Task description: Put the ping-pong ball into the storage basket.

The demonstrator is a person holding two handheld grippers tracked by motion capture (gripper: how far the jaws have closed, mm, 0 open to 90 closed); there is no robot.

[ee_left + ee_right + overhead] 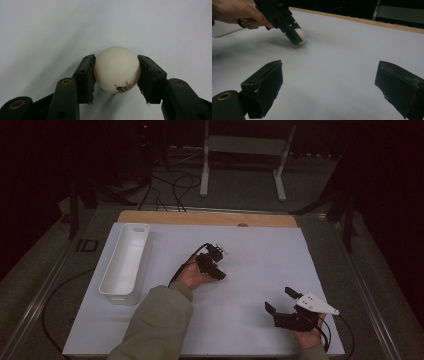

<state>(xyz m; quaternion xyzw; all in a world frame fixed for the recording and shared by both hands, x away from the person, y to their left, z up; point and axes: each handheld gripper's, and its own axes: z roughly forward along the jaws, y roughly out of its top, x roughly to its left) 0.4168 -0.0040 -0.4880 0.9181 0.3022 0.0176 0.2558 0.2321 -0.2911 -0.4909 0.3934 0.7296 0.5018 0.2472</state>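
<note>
Ball (117, 69), white with red print, sits clamped between the 2 pads of the left gripper (218, 254), near the centre of the white table (260, 250). Whether it touches the surface is unclear. Right gripper (278, 300), at 4 o'clock from the ball, has its jaws spread wide and holds nothing. White bin (125, 262) lies at 9 o'clock.

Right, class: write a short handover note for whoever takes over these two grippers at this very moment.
Left gripper: shut on the white ball, low over the white table, near its middle.
Right gripper: open, holding nothing, near the table's front right.
White bin: at the table's left, nothing visible in it.
Done: ball gripped.
Left: probably carry the ball to the bin and release it there.
</note>
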